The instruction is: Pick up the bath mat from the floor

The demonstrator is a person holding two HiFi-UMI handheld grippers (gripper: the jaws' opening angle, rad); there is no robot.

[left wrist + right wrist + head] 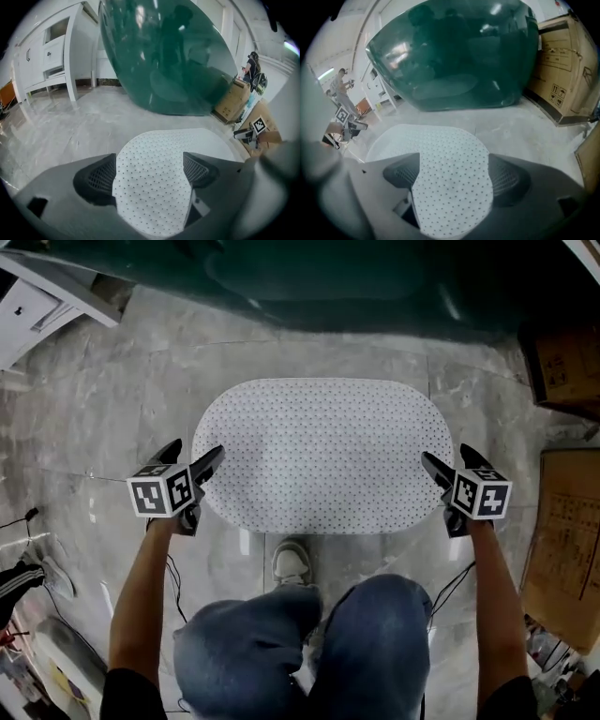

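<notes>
Grey marble floor fills the head view, with a big dark green tub along the far side and cardboard boxes stacked on the right.

In the middle, flat on the floor just this side of the tub, is the bath mat: white, dotted, oval. Its long axis runs left to right, straight across in front of the person. One white shoe is planted just near of its near edge.

And look at the setup: the left gripper is at the mat's left end and the right gripper at its right end. Each points inward and down, and neither hand is nearer than the other.

Both sets of jaws stand wide. In the left gripper view the mat's rounded end shows between the two pads, but nothing is clamped. It's the same story in the right gripper view, with pads spread and the mat framed in the gap.

My read: the pinch on both short ends is the next call. Each jaw pair needs the mat's thin edge between its pads, which is tricky with the mat lying flush on stone.
</notes>
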